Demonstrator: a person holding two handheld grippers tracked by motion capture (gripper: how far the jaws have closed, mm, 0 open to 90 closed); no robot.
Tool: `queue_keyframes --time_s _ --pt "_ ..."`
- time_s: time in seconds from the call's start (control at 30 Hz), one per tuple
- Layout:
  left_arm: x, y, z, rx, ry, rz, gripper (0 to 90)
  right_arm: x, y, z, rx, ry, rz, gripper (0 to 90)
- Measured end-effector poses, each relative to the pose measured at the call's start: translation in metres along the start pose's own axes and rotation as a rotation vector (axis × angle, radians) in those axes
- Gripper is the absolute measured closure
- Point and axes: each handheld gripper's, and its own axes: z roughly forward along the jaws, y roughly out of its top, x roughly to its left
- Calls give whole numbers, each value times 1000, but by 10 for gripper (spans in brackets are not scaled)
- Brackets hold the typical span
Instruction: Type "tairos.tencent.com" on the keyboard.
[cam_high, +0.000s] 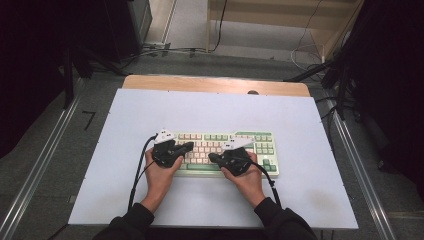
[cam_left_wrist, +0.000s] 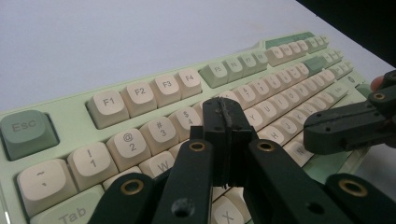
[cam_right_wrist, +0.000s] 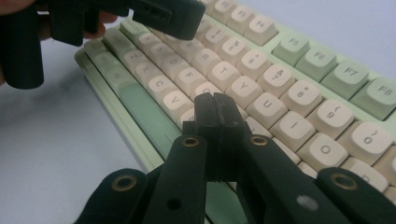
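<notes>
In the left gripper view the black jaws of the left gripper (cam_left_wrist: 227, 122) are seen pressed together at the centre of the frame, with nothing between them, their joined tip poised over the number and letter rows of a pale green mechanical keyboard with cream and sage-green keycaps (cam_left_wrist: 140, 93). Whether the tip touches a key cannot be told. The right gripper is seen at the right edge of that frame, above the lower letter rows.

In the right gripper view the jaws of the right gripper (cam_right_wrist: 215, 116) are likewise closed on nothing, their tip set low in the centre of the frame above the bottom letter row, close to the long green space bar (cam_right_wrist: 144, 116). The left gripper appears at the upper left of that frame.

In the high view the keyboard is found at the centre of the frame, lying flat on a white table top (cam_high: 210, 105), with both hands brought in from the bottom edge, one over each half of the keys.

The step in hand is judged to be key pressing with closed jaw tips, both tips being placed but no key visibly depressed. For the next move a short, straight push onto a single keycap is called for, so that neighbouring keys are not caught.
</notes>
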Motion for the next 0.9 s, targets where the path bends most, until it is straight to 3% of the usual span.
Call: queue_keyframes --time_s 0.9 --pt "-4 1 4 3 -11 3 900 -8 -3 -11 -12 -18 24 882"
